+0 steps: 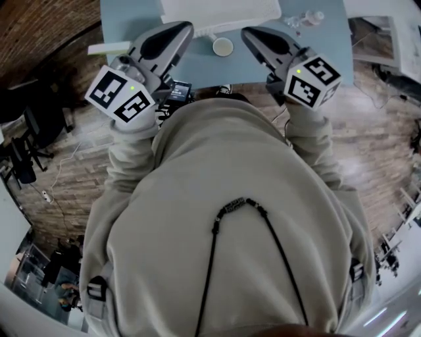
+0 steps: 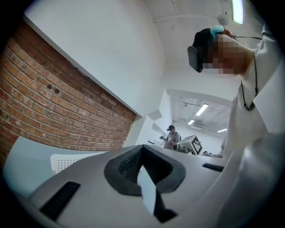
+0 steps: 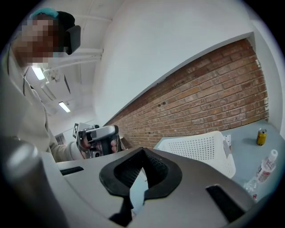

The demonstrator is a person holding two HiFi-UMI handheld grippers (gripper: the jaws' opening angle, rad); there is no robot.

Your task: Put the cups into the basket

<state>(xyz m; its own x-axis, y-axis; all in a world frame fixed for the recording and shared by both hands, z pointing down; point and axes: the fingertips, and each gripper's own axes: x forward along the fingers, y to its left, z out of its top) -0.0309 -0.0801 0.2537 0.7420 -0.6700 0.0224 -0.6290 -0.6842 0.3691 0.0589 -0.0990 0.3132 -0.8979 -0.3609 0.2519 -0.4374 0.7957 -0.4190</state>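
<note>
Tongs on both sides are sitting pressed together with nothing between them: the left tongs and the right tongs are both hanging over the near edge of the table, each tip slanting inward toward the other. Each gripper view is looking up at wall and ceiling, so both are judged to be pitching upward rather than aiming at the work.

One cup is showing in the head view. It is standing upright on the table, mouth up, in the gap between the two tips and slightly beyond them, touching neither. Its axis is running vertically, so from above it is offering the same round rim on every side. It is lying closer to the right tongs, which look the better placed for the reach. They would probably need to tip down and part before closing on the rim.

Beyond the cup, the basket is sitting at the far side of the table, so the carry is likely running straight ahead.
</note>
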